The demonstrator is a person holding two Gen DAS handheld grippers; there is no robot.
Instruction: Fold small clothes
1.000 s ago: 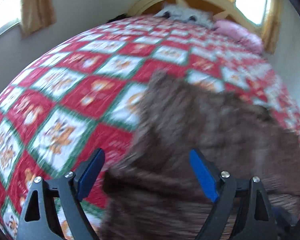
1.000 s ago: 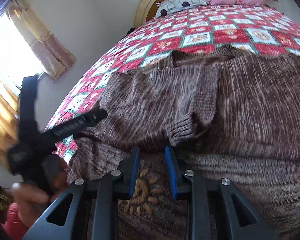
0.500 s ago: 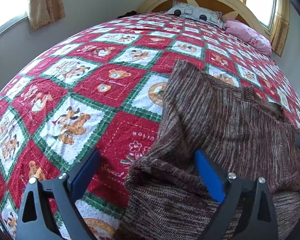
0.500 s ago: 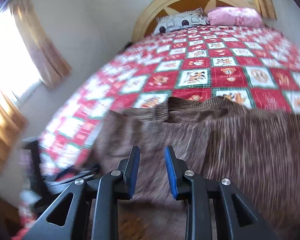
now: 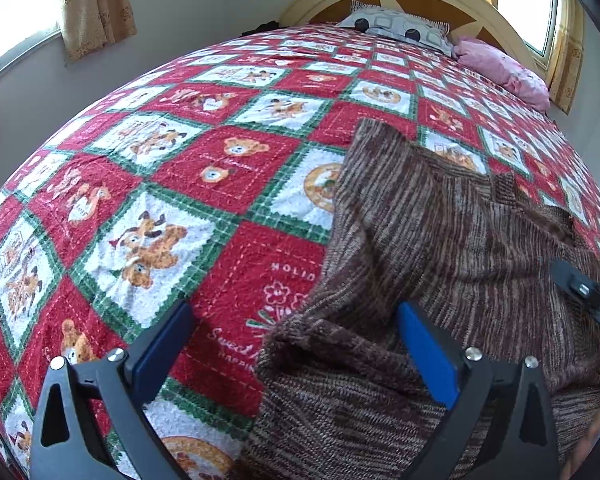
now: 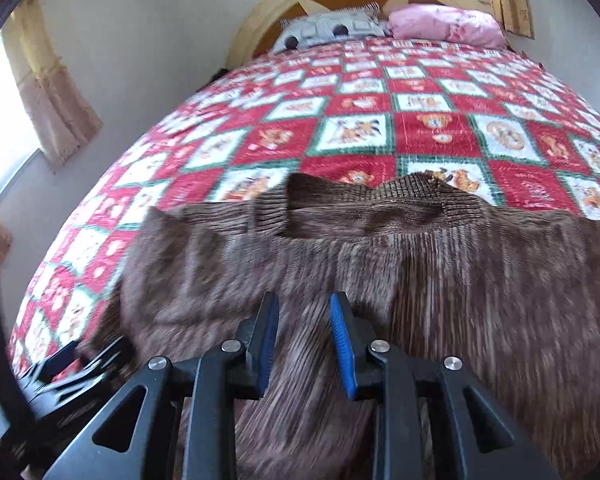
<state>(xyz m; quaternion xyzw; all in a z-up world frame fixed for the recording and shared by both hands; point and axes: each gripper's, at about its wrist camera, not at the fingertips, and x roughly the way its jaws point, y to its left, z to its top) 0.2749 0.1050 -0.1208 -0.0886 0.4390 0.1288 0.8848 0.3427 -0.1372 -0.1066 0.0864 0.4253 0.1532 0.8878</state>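
Because the brown knit sweater [image 5: 440, 240] lies loose and rumpled across the lower right of the red patchwork quilt [image 5: 204, 168], its folded-in sleeve may slip. The left gripper [image 5: 296, 356], jaws opening, straddles the sweater's edge ungripped; the right gripper [image 6: 305, 340], narrowly parted and empty, could snag the knit.

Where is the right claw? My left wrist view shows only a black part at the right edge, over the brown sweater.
Observer: The right claw hangs above the brown striped knit sweater. Its pads are narrowly apart, and blur hides whether they pinch any knit.
Operator: How does the neck lie?
Observer: The ribbed collar gapes open on the far side, facing the headboard.
Operator: Is the sweater's right side spread out?
Observer: Yes, past the collar it lies spread on the red checked quilt and runs out of the picture's right edge.
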